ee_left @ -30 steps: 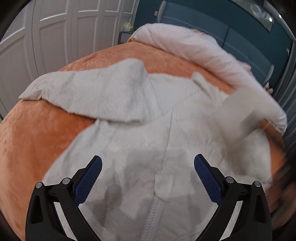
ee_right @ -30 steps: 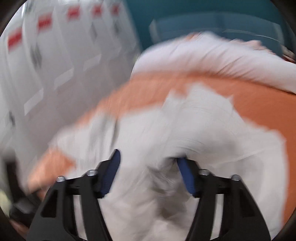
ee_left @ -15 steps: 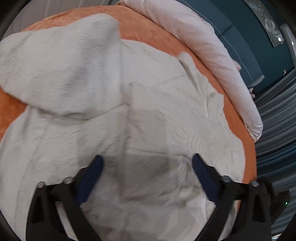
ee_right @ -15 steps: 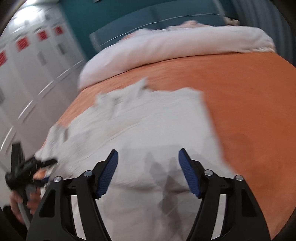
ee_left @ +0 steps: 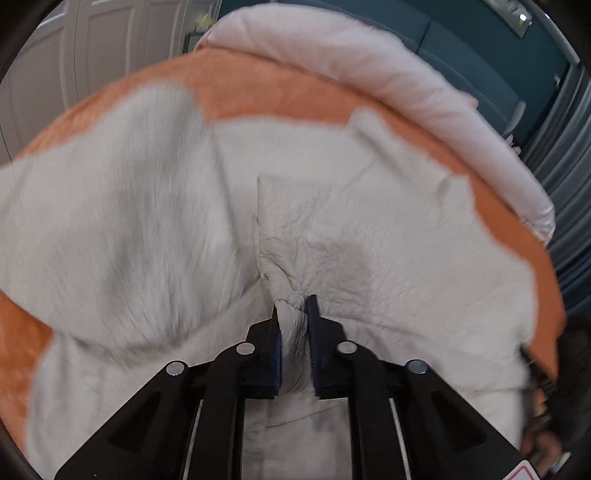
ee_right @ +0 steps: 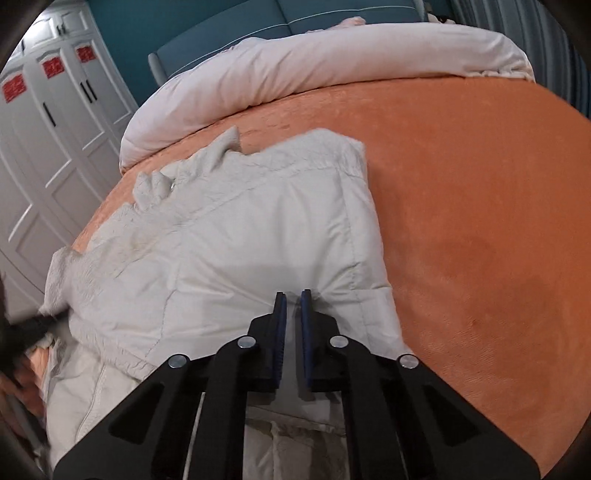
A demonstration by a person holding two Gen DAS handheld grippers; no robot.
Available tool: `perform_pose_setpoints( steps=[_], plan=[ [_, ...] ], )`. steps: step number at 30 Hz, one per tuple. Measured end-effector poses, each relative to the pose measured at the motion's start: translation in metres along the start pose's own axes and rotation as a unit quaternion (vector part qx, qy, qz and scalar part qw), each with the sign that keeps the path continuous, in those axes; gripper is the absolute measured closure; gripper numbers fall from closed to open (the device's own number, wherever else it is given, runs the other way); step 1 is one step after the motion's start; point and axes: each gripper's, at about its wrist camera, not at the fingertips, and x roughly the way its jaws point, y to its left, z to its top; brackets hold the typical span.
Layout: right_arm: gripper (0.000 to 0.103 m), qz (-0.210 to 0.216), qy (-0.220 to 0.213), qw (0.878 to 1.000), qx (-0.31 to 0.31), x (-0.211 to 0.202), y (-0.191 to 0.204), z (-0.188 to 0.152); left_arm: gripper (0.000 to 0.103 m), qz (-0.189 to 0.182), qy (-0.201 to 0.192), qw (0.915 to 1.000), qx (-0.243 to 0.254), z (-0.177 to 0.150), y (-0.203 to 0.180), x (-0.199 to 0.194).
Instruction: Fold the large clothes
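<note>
A large off-white padded jacket [ee_left: 369, 229] lies spread on an orange bedspread [ee_left: 280, 96], with a sleeve folded across its left side. My left gripper [ee_left: 293, 306] is shut on a pinched fold of the jacket near its middle. In the right wrist view the jacket [ee_right: 240, 236] lies left of centre on the bedspread [ee_right: 480, 203]. My right gripper [ee_right: 291, 295] is shut on the jacket's near right part, with cloth between its blue pads.
A rolled pale pink duvet [ee_right: 325, 62] lies along the far side of the bed, also in the left wrist view [ee_left: 388, 85]. White wardrobe doors [ee_right: 44, 140] stand to the left. A teal headboard [ee_right: 258, 22] and grey curtains [ee_left: 565, 155] stand beyond.
Both grippers were open above the jacket. Both have come down and shut on its cloth. The views have steadied after fast motion.
</note>
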Motion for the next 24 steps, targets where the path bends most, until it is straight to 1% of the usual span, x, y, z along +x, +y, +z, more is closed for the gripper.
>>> perform_pose_setpoints(
  steps=[3,6,12,13,14,15,16,17,18,19,20,21,22,24],
  plan=[
    [0.098,-0.01,-0.007,1.0,-0.013,0.0,0.004,-0.005,0.085,0.008,-0.028,0.9995,0.006,-0.01,-0.002,0.005],
    [0.098,-0.004,-0.012,1.0,-0.009,0.004,0.002,-0.008,0.084,0.014,-0.047,0.9987,0.015,-0.017,-0.003,0.009],
    [0.097,0.009,-0.021,1.0,0.005,0.0,-0.004,-0.009,0.083,0.021,-0.058,0.9978,0.023,-0.022,-0.003,0.008],
    [0.097,0.003,-0.026,1.0,0.007,-0.007,-0.003,-0.006,0.083,0.02,-0.058,0.9979,0.022,-0.022,-0.003,0.007],
    [0.092,-0.007,-0.037,0.999,0.01,-0.016,-0.002,-0.005,0.083,0.018,-0.058,0.998,0.021,-0.021,-0.002,0.006],
    [0.092,-0.017,-0.055,0.998,0.012,-0.034,0.0,-0.006,0.083,0.016,-0.058,0.998,0.019,-0.022,-0.002,0.006],
    [0.092,-0.027,-0.061,0.998,0.008,-0.042,0.0,-0.007,0.083,0.015,-0.057,0.9981,0.019,-0.021,-0.002,0.005],
    [0.092,-0.061,-0.053,0.997,-0.009,-0.046,0.0,-0.012,0.083,0.012,-0.055,0.9983,0.017,-0.02,-0.002,0.005],
    [0.093,-0.088,-0.023,0.996,-0.023,-0.039,-0.002,-0.017,0.083,0.01,-0.053,0.9984,0.015,-0.019,0.0,0.004],
    [0.093,-0.094,0.001,0.995,-0.026,-0.032,-0.007,-0.021,0.082,0.007,-0.052,0.9986,0.013,-0.018,0.001,0.002],
    [0.094,-0.084,0.01,0.996,-0.012,-0.032,-0.015,-0.022,0.082,0.005,-0.049,0.9987,0.011,-0.018,0.003,0.001],
    [0.093,-0.087,0.011,0.996,-0.003,-0.036,-0.017,-0.019,0.081,0.005,-0.046,0.9989,0.01,-0.017,0.004,-0.002],
    [0.091,-0.095,0.008,0.995,0.002,-0.044,-0.016,-0.014,0.08,0.008,-0.046,0.9988,0.011,-0.017,0.004,-0.006],
    [0.093,-0.097,-0.02,0.995,-0.006,-0.058,-0.011,-0.012,0.077,0.012,-0.046,0.9988,0.011,-0.019,0.008,-0.015]
  ],
)
